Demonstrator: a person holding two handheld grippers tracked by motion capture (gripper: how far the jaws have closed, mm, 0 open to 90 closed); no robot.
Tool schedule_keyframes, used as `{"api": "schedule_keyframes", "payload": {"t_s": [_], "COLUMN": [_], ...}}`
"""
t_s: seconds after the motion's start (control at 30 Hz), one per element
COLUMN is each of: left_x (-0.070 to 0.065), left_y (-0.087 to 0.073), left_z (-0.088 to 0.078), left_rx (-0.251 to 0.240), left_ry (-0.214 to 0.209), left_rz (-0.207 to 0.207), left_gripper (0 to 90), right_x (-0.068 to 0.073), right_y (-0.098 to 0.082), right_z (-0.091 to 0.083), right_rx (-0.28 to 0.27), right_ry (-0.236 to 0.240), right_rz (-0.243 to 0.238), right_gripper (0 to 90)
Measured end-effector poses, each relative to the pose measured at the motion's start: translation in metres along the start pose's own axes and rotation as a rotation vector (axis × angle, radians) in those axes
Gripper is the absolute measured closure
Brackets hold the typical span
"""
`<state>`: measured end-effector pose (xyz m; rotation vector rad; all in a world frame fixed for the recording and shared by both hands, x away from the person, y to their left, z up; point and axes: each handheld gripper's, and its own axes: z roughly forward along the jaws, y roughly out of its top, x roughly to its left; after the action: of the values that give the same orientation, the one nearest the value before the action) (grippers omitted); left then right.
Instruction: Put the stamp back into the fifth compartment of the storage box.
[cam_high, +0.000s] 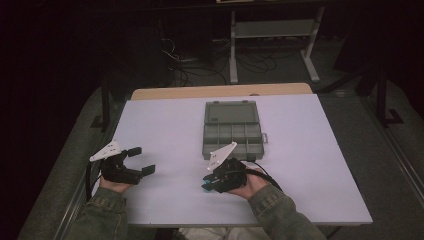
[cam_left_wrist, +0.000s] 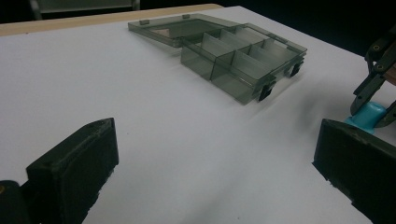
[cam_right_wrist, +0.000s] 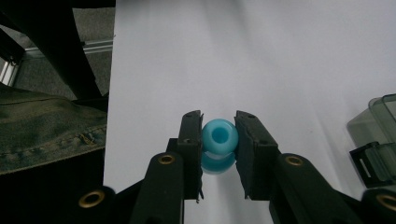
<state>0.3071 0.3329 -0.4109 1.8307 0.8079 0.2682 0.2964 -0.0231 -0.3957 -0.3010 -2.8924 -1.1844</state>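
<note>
Two grippers sit low over the white bench (cam_high: 165, 120). The right gripper (cam_right_wrist: 219, 154) has its jaws pinching a blue bead (cam_right_wrist: 219, 136), just in front of the open compartment box (cam_high: 232, 129). The left gripper (cam_high: 138, 160) rests well apart, jaws spread.

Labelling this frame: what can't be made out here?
- Blue bead: its lower part, right gripper view, hidden between the right gripper pads.
- Organizer box: compartment contents, high view, too small and dim.
- Organizer box: right gripper view, cut off by the right edge.
- Left gripper: nothing between its jaws.
</note>
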Motion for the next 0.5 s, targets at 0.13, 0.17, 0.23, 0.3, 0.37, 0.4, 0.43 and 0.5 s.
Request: {"api": "schedule_keyframes", "payload": {"t_s": [0.13,0.17,0.23,0.3,0.37,0.4,0.43,0.5], "left_x": [0.0,0.0,0.0,0.0001,0.0,0.0,0.0,0.0001], "left_y": [0.0,0.0,0.0,0.0,0.0,0.0,0.0,0.0], "left_z": [0.0001,0.0001,0.0,0.0,0.0001,0.0001,0.0001,0.0], "left_rx": [0.001,0.001,0.0,0.001,0.001,0.001,0.001,0.001], "left_ry": [0.0,0.0,0.0,0.0,0.0,-0.001,-0.001,-0.001], "left_rz": [0.0,0.0,0.0,0.0,0.0,0.0,0.0,0.0], "left_gripper": [0.0,0.0,0.0,0.0,0.0,0.0,0.0,0.0], "right_x": [-0.0011,-0.0011,-0.0018,-0.0021,-0.0032,-0.0042,-0.005,-0.0061], "right_y": [0.0015,0.0015,0.0027,0.0031,0.004,0.0046,0.0049,0.0056], "right_z": [-0.0013,-0.0013,-0.0024,-0.003,-0.0044,-0.0058,-0.0064,-0.0079], "right_rx": [0.0,0.0,-0.002,-0.003,-0.008,-0.01,-0.012,-0.015], "right_ry": [-0.004,-0.004,-0.006,-0.007,-0.011,-0.012,-0.015,-0.018], "right_rz": [0.001,0.001,0.0,0.001,-0.002,0.0,-0.001,0.001], "right_gripper": [71.2,71.2,71.2,71.2,71.2,71.2,71.2,71.2]}}
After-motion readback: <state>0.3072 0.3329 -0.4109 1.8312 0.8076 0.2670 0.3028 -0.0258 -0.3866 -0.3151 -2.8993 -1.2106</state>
